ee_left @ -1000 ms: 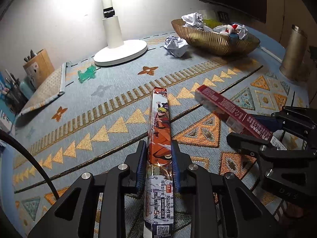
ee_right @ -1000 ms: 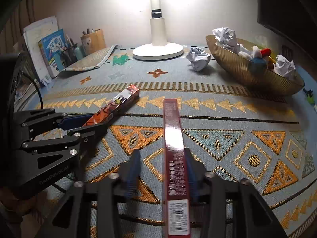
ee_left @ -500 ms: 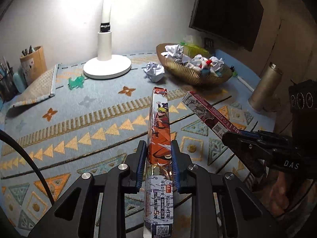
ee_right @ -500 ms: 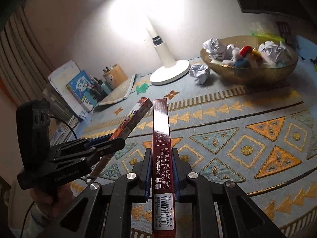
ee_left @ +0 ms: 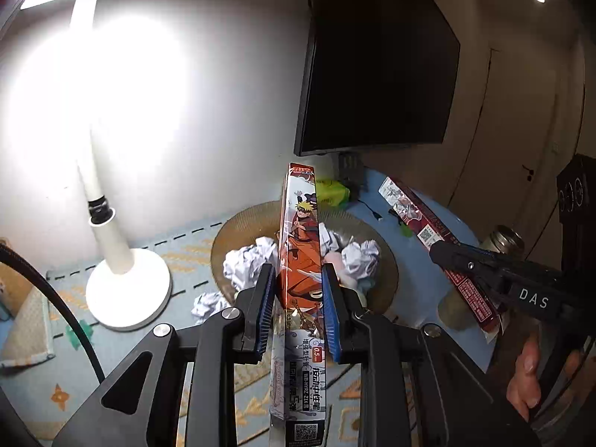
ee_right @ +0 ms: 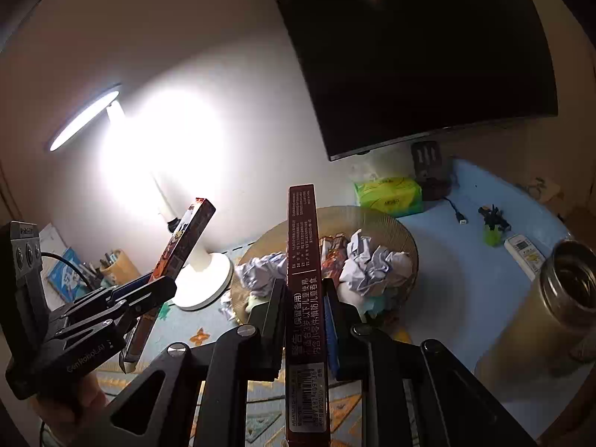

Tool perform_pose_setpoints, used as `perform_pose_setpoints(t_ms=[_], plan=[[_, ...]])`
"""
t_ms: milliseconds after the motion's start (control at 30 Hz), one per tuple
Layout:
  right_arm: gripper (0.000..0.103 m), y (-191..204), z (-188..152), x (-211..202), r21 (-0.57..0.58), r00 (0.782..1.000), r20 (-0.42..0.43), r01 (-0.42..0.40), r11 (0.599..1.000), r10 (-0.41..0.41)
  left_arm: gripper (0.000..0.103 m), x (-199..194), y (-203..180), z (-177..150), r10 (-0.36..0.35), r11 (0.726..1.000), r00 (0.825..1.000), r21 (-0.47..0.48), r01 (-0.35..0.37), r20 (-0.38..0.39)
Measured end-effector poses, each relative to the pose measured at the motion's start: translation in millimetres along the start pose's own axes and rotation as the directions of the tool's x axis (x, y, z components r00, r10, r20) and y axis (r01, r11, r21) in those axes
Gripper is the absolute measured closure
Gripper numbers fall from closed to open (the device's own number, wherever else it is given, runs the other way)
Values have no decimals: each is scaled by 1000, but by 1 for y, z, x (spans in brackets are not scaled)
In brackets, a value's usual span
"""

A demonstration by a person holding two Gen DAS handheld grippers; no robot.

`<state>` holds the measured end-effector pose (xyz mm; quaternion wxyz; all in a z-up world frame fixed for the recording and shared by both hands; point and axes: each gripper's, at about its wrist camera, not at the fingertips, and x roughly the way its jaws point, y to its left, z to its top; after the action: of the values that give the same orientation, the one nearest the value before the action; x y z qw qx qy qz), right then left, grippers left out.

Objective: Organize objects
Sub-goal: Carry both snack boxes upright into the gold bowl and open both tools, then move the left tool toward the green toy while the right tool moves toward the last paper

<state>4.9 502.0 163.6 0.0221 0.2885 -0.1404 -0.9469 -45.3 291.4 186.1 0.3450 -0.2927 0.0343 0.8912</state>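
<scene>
Left wrist view: the left gripper (ee_left: 298, 307) is seen clamped on a long orange illustrated box (ee_left: 301, 260), pads pressed to both sides, the box held in the air above the gold bowl (ee_left: 383, 260) of crumpled paper (ee_left: 247, 260). At right, the right gripper (ee_left: 447, 255) is closed on a dark red box (ee_left: 421, 223). Right wrist view: the dark red box is gripped tightly between narrow jaws, raised over the bowl; a white lamp (ee_right: 203, 260) and a metal cup (ee_right: 558, 298) are noted.
</scene>
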Motion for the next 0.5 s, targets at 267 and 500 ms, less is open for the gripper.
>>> perform_pose_setpoints(t_ms=[267,500], plan=[[53,-7,42,97,-71,992,-53,111,991,-115,66,81,10,39,-104,994,995,-44,104,-1],[40,-29,8,89,-47,983,-114,140,989,-144,66,72,43,-5,-60,988,997,-144,52,-57]])
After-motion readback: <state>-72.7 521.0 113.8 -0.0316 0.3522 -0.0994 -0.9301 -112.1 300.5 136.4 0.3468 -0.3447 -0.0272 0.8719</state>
